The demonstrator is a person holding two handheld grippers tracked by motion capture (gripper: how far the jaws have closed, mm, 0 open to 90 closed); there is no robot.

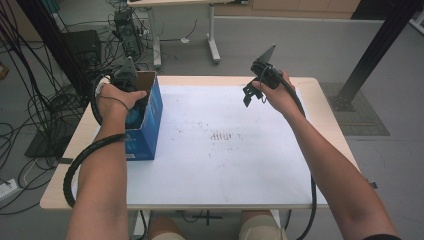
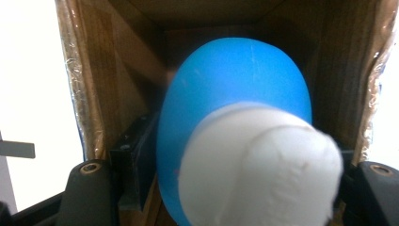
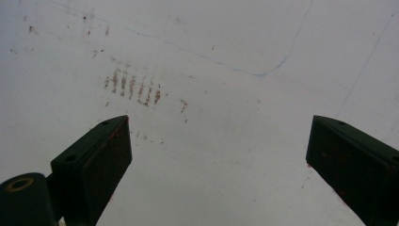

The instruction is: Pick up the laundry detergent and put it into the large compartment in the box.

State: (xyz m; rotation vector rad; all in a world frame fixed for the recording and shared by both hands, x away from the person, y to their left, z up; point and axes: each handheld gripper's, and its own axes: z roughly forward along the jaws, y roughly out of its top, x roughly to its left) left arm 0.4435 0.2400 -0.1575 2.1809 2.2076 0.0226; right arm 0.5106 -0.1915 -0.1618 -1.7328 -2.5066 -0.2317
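Left gripper (image 1: 131,95) reached down into the open blue box (image 1: 150,125) at the table's (image 1: 210,200) left edge. Its jaws were clamped on a blue bottle (image 2: 226,94) with a white cap (image 2: 263,169), inside the cardboard walls. Right gripper (image 3: 216,155) hung above the stained white sheet (image 1: 225,150), jaws wide apart, holding nothing.

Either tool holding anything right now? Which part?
Left tool, inside the cardboard box, appears shut on a blue-and-white object, around its white end. Right tool is open, empty.
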